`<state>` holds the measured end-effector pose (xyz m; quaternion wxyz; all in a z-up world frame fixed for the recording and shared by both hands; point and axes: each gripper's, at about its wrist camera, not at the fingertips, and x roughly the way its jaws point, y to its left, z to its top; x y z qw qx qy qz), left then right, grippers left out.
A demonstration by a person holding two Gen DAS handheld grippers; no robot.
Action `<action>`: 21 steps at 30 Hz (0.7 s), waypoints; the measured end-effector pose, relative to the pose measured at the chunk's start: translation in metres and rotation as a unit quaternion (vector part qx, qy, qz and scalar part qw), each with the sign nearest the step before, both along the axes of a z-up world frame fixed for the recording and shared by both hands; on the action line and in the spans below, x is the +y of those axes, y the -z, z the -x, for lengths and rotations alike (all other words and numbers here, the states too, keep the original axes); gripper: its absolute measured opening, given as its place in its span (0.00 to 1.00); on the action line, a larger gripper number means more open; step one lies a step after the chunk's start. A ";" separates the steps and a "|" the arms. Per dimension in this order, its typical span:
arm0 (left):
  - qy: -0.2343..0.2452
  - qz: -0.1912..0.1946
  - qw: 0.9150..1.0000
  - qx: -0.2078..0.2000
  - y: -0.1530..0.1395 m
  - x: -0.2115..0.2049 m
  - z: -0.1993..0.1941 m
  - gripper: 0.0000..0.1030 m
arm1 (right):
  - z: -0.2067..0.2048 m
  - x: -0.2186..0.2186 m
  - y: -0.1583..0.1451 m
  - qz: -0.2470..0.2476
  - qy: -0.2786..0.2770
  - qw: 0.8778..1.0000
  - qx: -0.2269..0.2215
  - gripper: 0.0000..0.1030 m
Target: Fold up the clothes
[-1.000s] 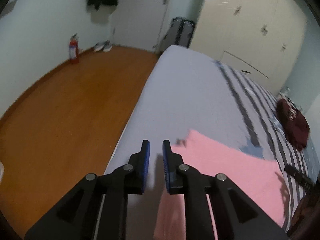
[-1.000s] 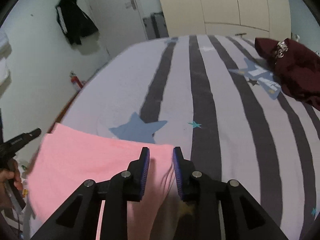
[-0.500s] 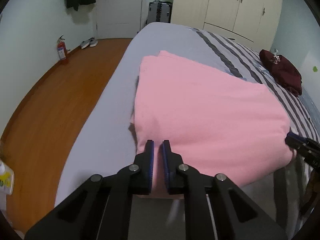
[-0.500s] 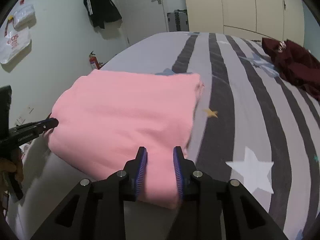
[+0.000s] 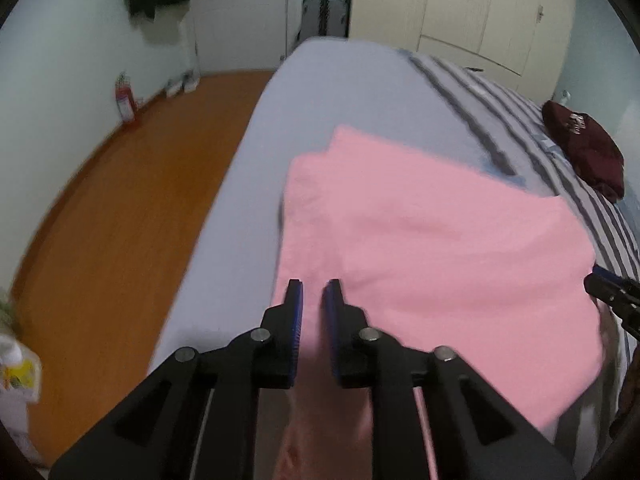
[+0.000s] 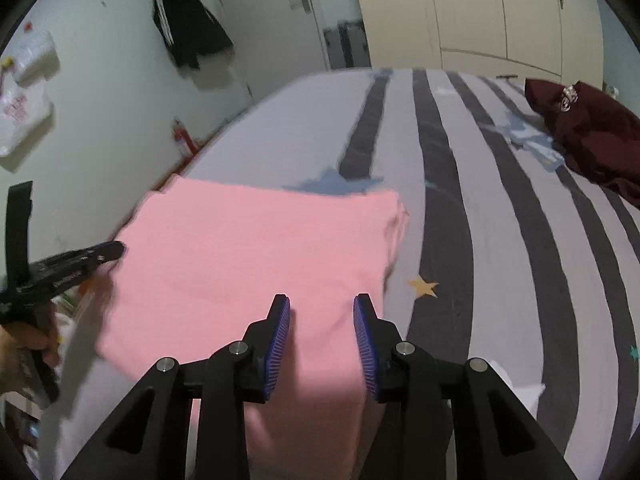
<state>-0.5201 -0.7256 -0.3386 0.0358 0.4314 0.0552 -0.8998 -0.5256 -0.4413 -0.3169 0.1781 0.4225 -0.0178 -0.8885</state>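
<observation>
A pink garment (image 5: pixel 432 248) lies folded near the front left corner of the bed; it also shows in the right wrist view (image 6: pixel 256 256). My left gripper (image 5: pixel 313 300) is nearly shut, pinching the garment's near left edge. My right gripper (image 6: pixel 322 320) is open over the garment's near right edge, cloth lying between the fingers. The right gripper's tip shows in the left wrist view (image 5: pixel 608 286), and the left gripper shows in the right wrist view (image 6: pixel 80 260).
The bed (image 6: pixel 500 240) has a grey sheet with dark stripes and stars. A maroon garment (image 6: pixel 588 132) lies at the far right, also in the left wrist view (image 5: pixel 584 148). Wooden floor (image 5: pixel 112 220), a fire extinguisher (image 5: pixel 125 98) and wardrobes (image 5: pixel 480 12) surround the bed.
Both grippers pulled back toward the near edge after laying the pink garment down. The right gripper has opened wider; the left stays nearly shut on the cloth.
</observation>
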 end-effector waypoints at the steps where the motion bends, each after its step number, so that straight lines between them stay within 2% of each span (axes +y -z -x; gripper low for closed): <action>1: -0.001 0.002 1.000 0.002 -0.001 0.001 -0.001 0.14 | 0.005 0.001 0.007 -0.003 0.004 1.000 -0.008 0.28; 3: -0.008 0.005 1.000 0.000 -0.006 0.003 -0.002 0.14 | 0.010 0.009 0.018 0.009 0.012 1.000 -0.024 0.33; 5: -0.018 0.006 1.000 0.001 -0.015 0.002 -0.004 0.14 | 0.009 0.013 0.016 0.016 0.011 1.000 -0.024 0.34; 7: -0.029 0.012 1.000 0.000 -0.024 0.004 -0.008 0.20 | 0.005 0.018 0.007 0.021 0.011 1.000 -0.019 0.34; 8: -0.035 0.022 0.999 -0.004 -0.029 0.007 -0.014 0.33 | 0.002 0.022 0.001 0.026 0.014 0.999 -0.012 0.34; 9: -0.038 0.026 0.999 -0.002 -0.036 0.011 -0.021 0.39 | -0.001 0.026 -0.006 0.029 0.018 0.999 -0.005 0.35; 14: -0.038 0.029 0.998 0.038 -0.088 0.046 -0.068 0.45 | -0.028 0.051 -0.050 0.022 0.027 0.999 0.034 0.40; 18: -0.049 0.009 0.996 0.069 -0.132 0.080 -0.114 0.68 | -0.056 0.069 -0.085 0.001 0.016 0.997 0.073 0.65; 19: -0.053 0.005 0.996 0.073 -0.141 0.092 -0.127 0.72 | -0.064 0.075 -0.093 -0.001 0.011 0.997 0.081 0.67; 21: -0.063 0.001 0.995 0.077 -0.159 0.116 -0.154 0.85 | -0.079 0.089 -0.110 0.005 0.000 0.996 0.092 0.72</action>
